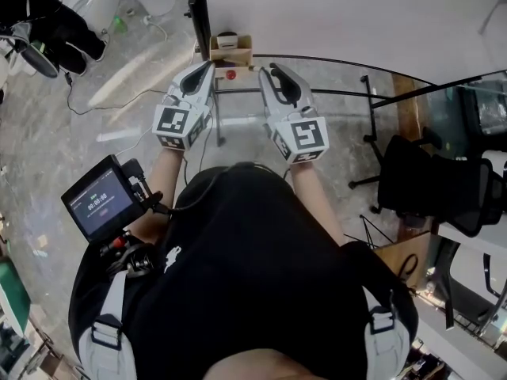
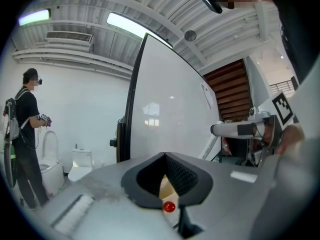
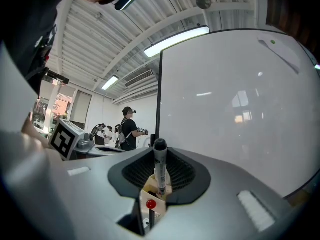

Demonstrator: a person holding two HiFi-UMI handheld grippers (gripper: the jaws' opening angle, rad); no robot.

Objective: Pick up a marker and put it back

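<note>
A marker [image 3: 160, 170] with a black cap stands upright between the jaws of my right gripper [image 3: 160, 151], which is shut on it. In the head view this gripper [image 1: 275, 76] points at the foot of the whiteboard [image 1: 356, 14]. A small cardboard box [image 1: 230, 51] sits there, with a red knob [image 1: 230, 74] just in front of it. Both show past the marker as the box [image 3: 150, 190] and the knob [image 3: 150, 204]. My left gripper [image 1: 202, 74] is held beside the right one. Its jaws [image 2: 166, 156] meet at the tips with nothing between them.
The whiteboard [image 2: 165, 99] fills the space straight ahead. A black office chair [image 1: 432, 184] stands to the right. A person [image 2: 25, 134] with a backpack stands far left. A small screen device [image 1: 103, 200] hangs at my left hip. Cables lie on the floor at left.
</note>
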